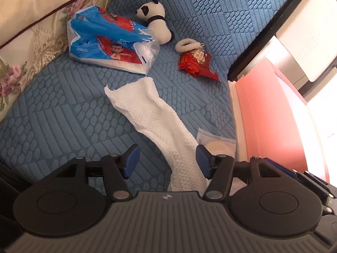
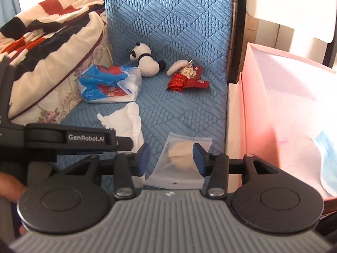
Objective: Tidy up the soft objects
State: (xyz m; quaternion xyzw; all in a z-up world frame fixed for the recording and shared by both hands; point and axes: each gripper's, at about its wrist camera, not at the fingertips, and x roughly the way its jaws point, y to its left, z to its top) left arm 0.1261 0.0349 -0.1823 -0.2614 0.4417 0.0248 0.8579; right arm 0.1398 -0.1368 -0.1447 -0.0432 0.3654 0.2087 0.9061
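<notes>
Left wrist view: blue quilted sofa cushion [image 1: 63, 113], pink box [image 1: 263, 113] beside it, both tools spread apart

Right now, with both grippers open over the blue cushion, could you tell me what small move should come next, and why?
Probably close the left gripper on the white cloth. Its jaws stand open on either side of the cloth's near end, not pressing it, and the pink box sits open just to the right, ready to take it.
</notes>
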